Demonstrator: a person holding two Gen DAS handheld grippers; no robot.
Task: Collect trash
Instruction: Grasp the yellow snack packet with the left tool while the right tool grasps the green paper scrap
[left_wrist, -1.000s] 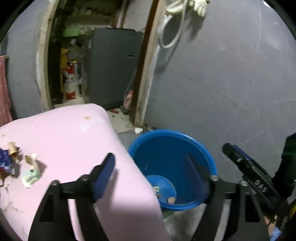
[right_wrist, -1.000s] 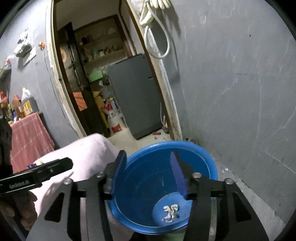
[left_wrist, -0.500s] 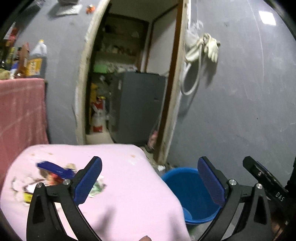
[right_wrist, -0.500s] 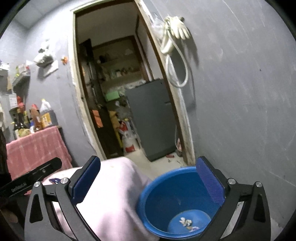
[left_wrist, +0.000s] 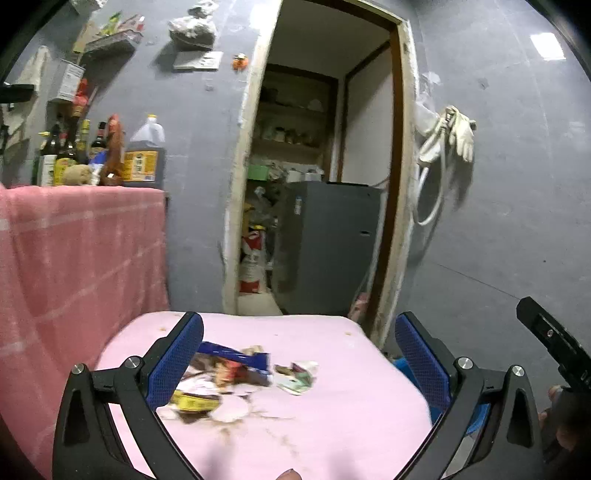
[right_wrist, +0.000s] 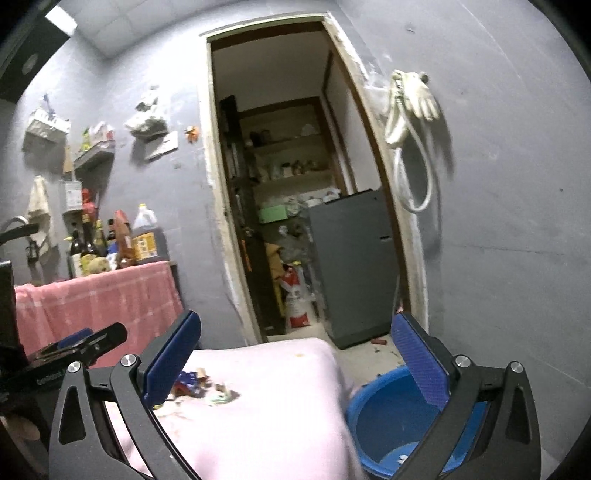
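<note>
Across both wrist views the framing now sits higher than a second ago: the doorway and bottles show, and the blue basin (right_wrist: 391, 417) has dropped to the lower right edge. Left gripper (left_wrist: 299, 354) jaws, then partly spread, are now fully spread, empty, touching nothing. Right gripper (right_wrist: 295, 358) likewise, wider than before, nothing between the pads. Trash pile (left_wrist: 236, 376), crumpled wrappers, a blue packet and paper scraps, lies on the pink table cover (left_wrist: 332, 424), lower centre-left. A few scraps show in the basin bottom.
</note>
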